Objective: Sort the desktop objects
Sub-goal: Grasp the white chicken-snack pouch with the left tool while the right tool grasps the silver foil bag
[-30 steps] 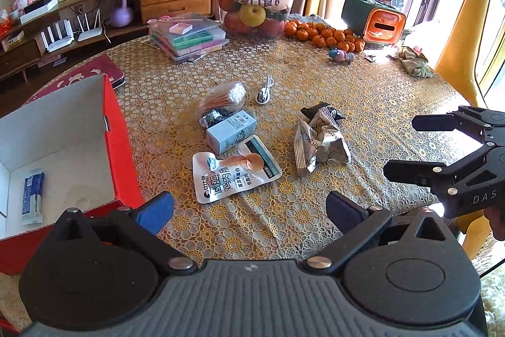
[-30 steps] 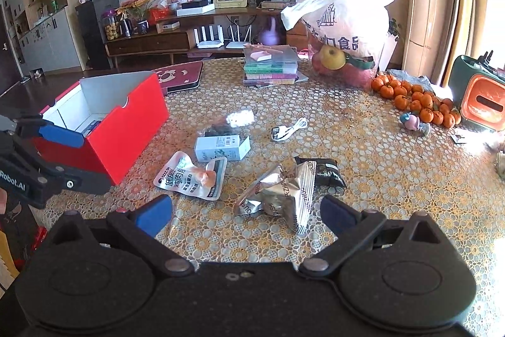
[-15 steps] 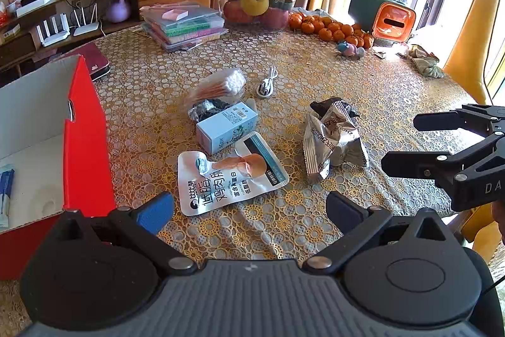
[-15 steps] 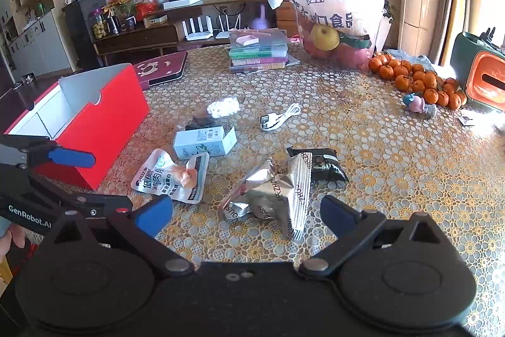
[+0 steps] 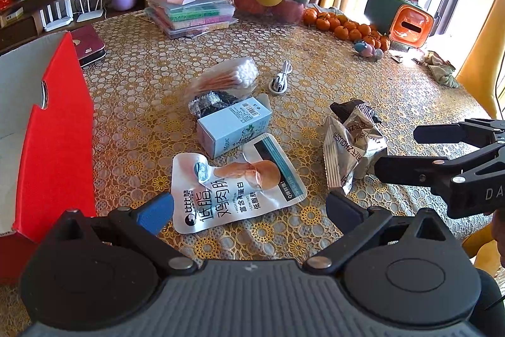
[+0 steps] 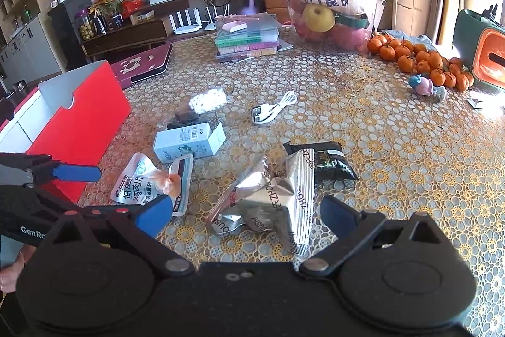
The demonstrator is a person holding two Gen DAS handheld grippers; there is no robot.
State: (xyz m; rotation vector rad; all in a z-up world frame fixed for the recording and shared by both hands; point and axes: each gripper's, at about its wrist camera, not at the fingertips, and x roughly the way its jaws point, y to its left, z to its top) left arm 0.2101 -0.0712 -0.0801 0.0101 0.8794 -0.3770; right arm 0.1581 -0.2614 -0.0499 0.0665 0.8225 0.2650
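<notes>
1. Compared with a second ago, both grippers are sitting closer to the clutter, and the red box is now filling more of the left edge of the left wrist view.
2. The left gripper is hovering with its jaws spread wide and empty over the white chicken snack pouch, which is lying flat on the lace tablecloth.
3. The right gripper is likewise gaping open and holding nothing, poised over the crumpled silver wrapper.
4. A black packet is lying partly under the wrapper's far edge.
5. A light blue carton is resting on its side just beyond the pouch, touching its top corner.
6. Behind the carton, a bag of cotton swabs is lying near a coiled white cable.
7. The red box is standing open at the table's left side, well apart from the wrapper.
8. Tangerines are lying heaped at the far right.
</notes>
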